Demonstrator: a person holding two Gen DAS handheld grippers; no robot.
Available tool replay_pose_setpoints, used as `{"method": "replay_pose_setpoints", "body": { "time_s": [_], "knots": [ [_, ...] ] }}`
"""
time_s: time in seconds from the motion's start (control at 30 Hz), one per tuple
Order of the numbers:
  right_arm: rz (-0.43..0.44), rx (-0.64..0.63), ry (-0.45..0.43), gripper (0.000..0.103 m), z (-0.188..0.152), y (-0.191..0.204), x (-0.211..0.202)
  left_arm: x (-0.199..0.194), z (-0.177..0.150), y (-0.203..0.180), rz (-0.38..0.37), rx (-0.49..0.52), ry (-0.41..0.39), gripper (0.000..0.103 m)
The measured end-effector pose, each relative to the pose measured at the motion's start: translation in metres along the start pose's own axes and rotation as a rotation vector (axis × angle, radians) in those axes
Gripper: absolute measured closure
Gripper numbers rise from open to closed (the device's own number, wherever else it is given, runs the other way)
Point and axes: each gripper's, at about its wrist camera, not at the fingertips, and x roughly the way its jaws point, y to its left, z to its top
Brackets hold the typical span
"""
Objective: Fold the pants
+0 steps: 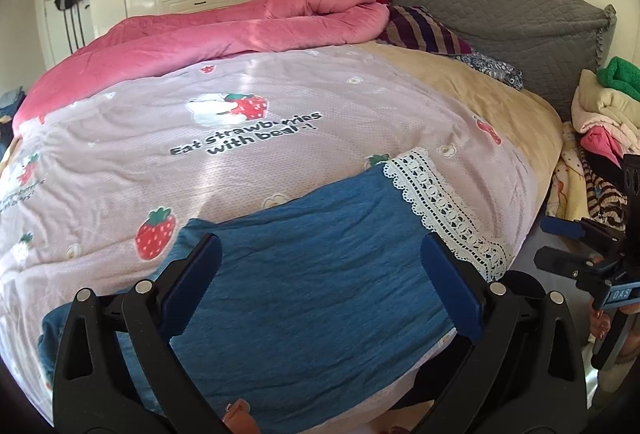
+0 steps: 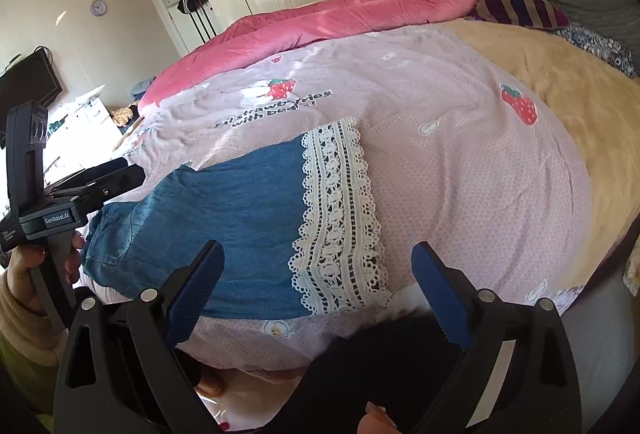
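Left gripper spread wide, empty, above the pants, which lie flat at the near edge of the bedspread. Right gripper likewise, over the lace hem. Next grab should pinch both layers at matching corners.

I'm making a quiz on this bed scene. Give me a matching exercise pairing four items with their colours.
Things:
1. pants
2. lace trim
3. rolled comforter
4. headboard

Colours:
A. grey
B. white
C. blue
D. pink

Pairs: 1-C, 2-B, 3-D, 4-A
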Motion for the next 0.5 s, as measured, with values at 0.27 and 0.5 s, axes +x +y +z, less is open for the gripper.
{"method": "replay_pose_setpoints", "body": {
  "time_s": [0.27,0.5],
  "knots": [
    [0.036,0.130,0.051,0.009,-0.013,-0.026,0.014,0.038,0.016,-0.019,-0.049,0.078,0.054,0.010],
    [0.095,0.237,0.108,0.009,-0.024,-0.039,0.032,0.085,0.033,-0.028,-0.089,0.114,0.121,0.010]
  ]
}}
